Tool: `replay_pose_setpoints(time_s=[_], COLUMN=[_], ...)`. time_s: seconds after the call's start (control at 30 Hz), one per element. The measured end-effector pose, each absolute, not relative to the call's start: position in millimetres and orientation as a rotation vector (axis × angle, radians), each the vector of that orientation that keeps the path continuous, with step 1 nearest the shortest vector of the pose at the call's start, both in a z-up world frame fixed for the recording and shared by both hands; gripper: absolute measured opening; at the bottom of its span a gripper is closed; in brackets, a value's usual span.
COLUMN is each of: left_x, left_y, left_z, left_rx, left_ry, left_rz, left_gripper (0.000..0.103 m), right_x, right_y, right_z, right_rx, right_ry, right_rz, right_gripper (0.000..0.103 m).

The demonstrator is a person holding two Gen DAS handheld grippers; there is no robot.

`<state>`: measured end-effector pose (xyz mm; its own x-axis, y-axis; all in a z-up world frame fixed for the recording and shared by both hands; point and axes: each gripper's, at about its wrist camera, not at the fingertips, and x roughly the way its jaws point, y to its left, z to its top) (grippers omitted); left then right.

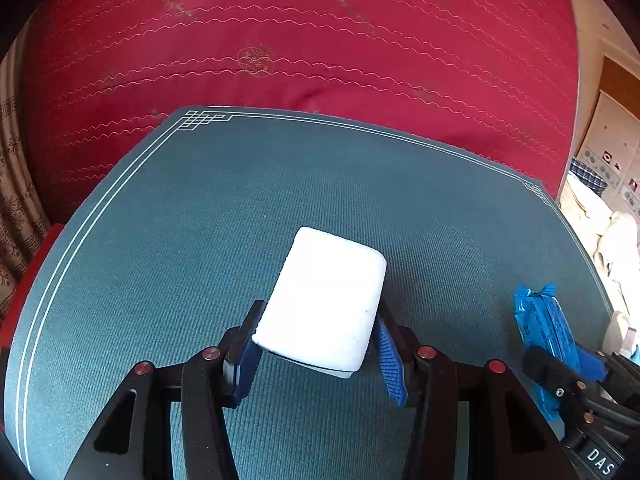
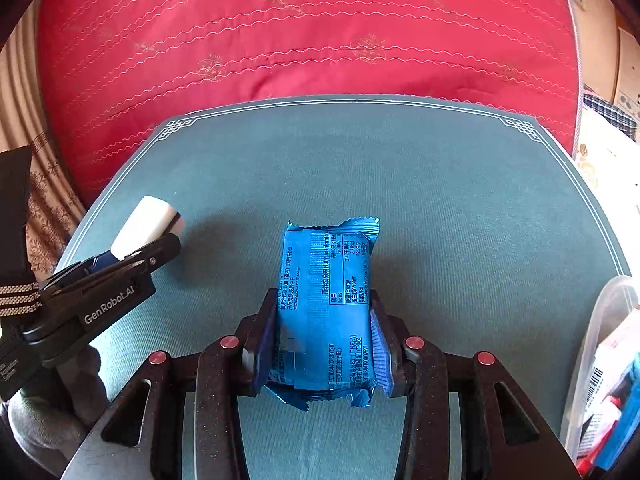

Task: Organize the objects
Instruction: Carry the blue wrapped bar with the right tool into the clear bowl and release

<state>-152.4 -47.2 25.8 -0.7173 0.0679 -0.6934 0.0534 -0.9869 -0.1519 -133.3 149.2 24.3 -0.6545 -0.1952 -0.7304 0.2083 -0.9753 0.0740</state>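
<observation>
My left gripper [image 1: 320, 344] is shut on a white rounded block [image 1: 326, 296] and holds it over the teal mat [image 1: 200, 220]. My right gripper [image 2: 326, 340] is shut on a blue snack packet [image 2: 326, 304] with printed text, held lengthwise between the blue pads. The white block [image 2: 146, 224] and the left gripper [image 2: 132, 256] show at the left of the right wrist view. The blue packet [image 1: 542, 324] and the right gripper show at the right edge of the left wrist view.
The teal mat [image 2: 440, 200] lies on a red quilted cover [image 2: 300, 40]. A clear plastic container [image 2: 600, 344] with packets stands at the mat's right edge. Patterned fabric [image 1: 20, 200] hangs at the left. White cloth [image 1: 600, 220] lies at the right.
</observation>
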Motion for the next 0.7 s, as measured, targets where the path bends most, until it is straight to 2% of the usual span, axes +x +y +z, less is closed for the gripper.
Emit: replay_pose_setpoints(time_s=[0.7], left_x=[-119.9], left_y=[27.2], left_z=[33.1], left_rx=[-1.076], left_ry=[-0.024], left_rz=[2.777], left_gripper=[0.054], right_x=[-67.7], right_y=[214.2], right_z=[33.3], right_rx=[1.161], right_ry=[-0.124], right_rz=[-2.788], right_gripper=[0.042])
